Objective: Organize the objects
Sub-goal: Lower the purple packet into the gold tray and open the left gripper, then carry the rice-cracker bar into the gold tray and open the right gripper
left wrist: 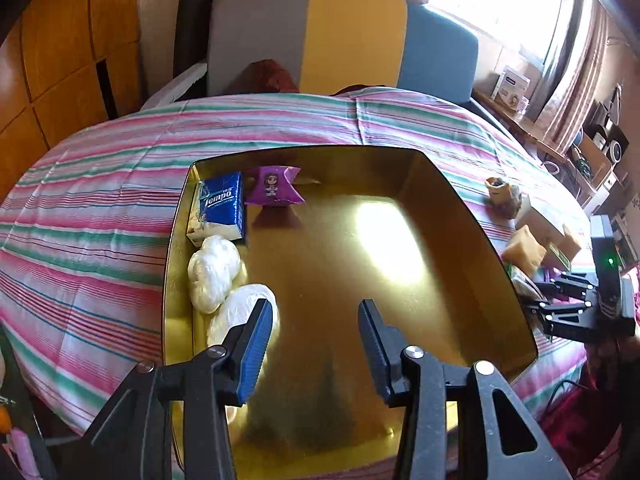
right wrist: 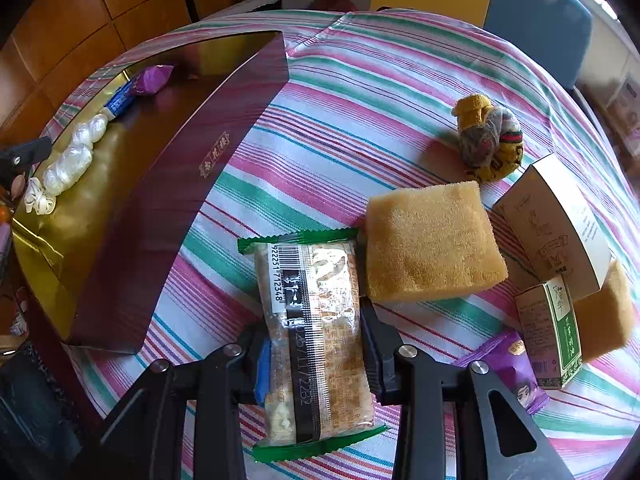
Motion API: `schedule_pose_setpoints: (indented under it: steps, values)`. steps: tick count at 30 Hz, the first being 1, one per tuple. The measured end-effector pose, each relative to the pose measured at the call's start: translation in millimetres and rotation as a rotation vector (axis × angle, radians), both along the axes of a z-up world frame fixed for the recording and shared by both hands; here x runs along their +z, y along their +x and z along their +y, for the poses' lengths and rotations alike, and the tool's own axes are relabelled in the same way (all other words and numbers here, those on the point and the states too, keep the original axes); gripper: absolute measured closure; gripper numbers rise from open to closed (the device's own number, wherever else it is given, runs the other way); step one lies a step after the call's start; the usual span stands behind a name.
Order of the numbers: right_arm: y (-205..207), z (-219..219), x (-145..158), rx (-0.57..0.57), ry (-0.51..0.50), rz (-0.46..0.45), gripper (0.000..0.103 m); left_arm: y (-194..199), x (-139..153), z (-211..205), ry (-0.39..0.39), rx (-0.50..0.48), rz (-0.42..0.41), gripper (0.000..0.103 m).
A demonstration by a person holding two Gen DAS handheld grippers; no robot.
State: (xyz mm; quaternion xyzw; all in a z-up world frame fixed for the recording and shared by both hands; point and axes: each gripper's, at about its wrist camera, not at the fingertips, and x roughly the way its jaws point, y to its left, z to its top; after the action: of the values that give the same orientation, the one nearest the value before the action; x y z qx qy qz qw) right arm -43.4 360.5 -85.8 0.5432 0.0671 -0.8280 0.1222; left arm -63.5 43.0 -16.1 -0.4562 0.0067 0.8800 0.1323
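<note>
In the right wrist view, the right gripper (right wrist: 316, 354) at lower centre pinches a clear snack packet (right wrist: 314, 344) with green crimped ends, gripped across its narrow width, probably so it lifts flat. Loose items wait at the right: a yellow sponge (right wrist: 430, 240), a rolled sock (right wrist: 490, 140) and a white carton (right wrist: 554, 228). In the left wrist view, the left gripper (left wrist: 316, 344) hangs spread and empty over the gold box (left wrist: 460, 200), where a Tempo tissue pack (left wrist: 220, 210), purple sachet (left wrist: 274, 190) and white bags (left wrist: 214, 272) line the left wall, apparently keeping the middle free.
</note>
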Motion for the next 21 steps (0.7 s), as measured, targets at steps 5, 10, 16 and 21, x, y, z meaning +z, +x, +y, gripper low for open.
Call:
schedule_pose_setpoints:
  steps: [5,10,16,21]
  values:
    - [3,-6,0,0.003,0.039,0.024,0.067,11,3,-2,0.012,0.003,0.012,0.058]
    - [4,-7,0,-0.020,0.046,0.027,0.068,13,4,-5,0.026,0.008,0.014,0.058]
    - [7,-12,2,-0.076,0.064,0.024,0.069,17,4,-9,0.035,0.011,0.015,0.058]
    - [17,-13,11,-0.130,0.020,0.014,0.070,20,4,-15,0.038,0.019,0.023,0.058]
